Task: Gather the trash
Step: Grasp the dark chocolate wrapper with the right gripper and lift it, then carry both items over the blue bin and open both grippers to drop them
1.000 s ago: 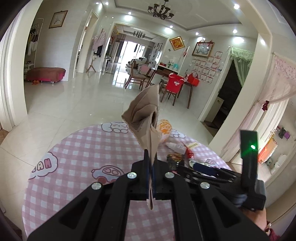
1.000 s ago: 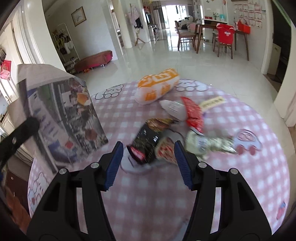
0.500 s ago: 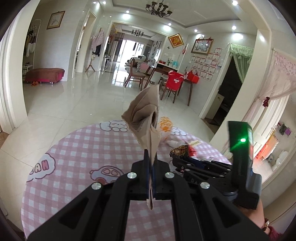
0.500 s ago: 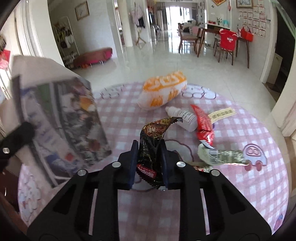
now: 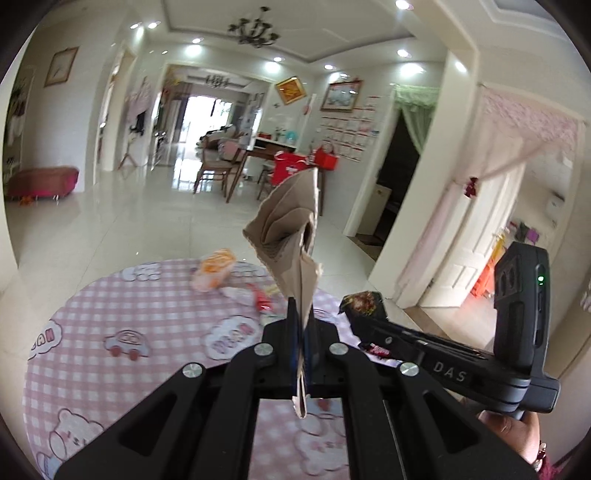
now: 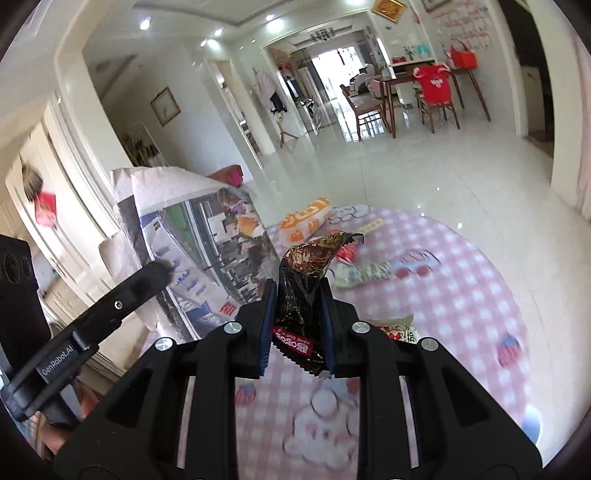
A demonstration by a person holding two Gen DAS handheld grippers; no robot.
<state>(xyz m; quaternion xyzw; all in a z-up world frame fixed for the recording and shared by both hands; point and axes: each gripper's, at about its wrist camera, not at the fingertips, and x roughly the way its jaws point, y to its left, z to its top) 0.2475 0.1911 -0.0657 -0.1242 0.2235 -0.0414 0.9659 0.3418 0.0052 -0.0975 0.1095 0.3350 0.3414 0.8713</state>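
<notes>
Only right wrist view shows paper bag's (image 6: 192,236) printed side.

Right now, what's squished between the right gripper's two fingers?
A dark crinkly snack wrapper, pinched by the right gripper and lifted off the pink checked mat. The right wrist view shows it best.

Home, dining table (image 6: 406,72), chandelier (image 5: 254,29), framed pictures (image 5: 340,96)

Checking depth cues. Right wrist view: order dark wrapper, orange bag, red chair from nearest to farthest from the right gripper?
1. Dark wrapper: pinched in the right gripper, lifted off the mat.
2. Orange bag: on the far edge of the checked mat, just left of centre.
3. Red chair: across the tiled floor at the dining table, upper right.
</notes>
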